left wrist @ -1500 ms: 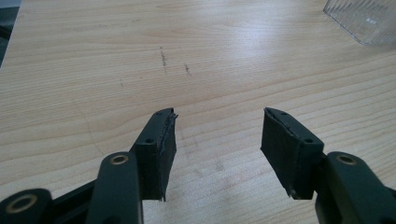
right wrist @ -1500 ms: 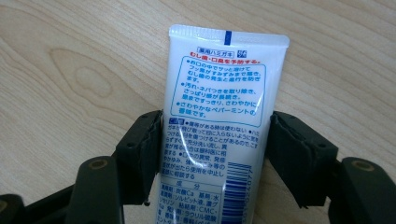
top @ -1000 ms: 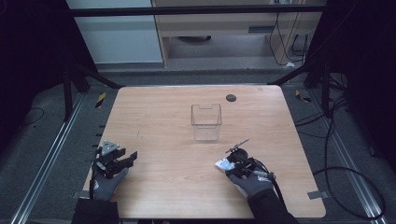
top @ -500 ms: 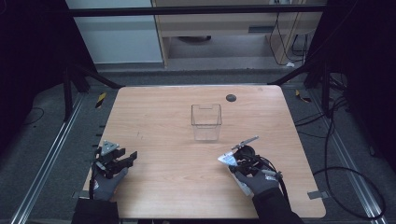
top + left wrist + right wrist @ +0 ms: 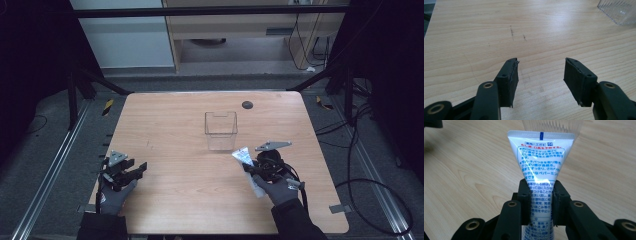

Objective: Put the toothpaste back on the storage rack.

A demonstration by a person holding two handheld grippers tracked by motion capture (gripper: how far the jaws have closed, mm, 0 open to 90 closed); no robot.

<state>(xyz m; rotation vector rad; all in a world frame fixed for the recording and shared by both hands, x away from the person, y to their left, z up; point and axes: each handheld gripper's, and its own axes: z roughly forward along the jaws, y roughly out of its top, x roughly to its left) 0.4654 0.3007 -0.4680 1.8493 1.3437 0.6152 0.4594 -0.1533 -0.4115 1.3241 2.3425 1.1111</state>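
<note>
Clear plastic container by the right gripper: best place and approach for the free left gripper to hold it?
Hedged: grip the clear plastic container across one thin upright wall at its open top rim, coming from above. It stands upright and is boxy, probably wide for the jaws. The left gripper is open; the right gripper is shut on the toothpaste tube.

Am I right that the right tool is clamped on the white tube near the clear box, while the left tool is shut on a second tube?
Not quite. The left tool holds nothing: the left gripper view shows its jaws apart over the bare table. The rest stands: the right tool is clamped on the white tube near the clear box.
</note>
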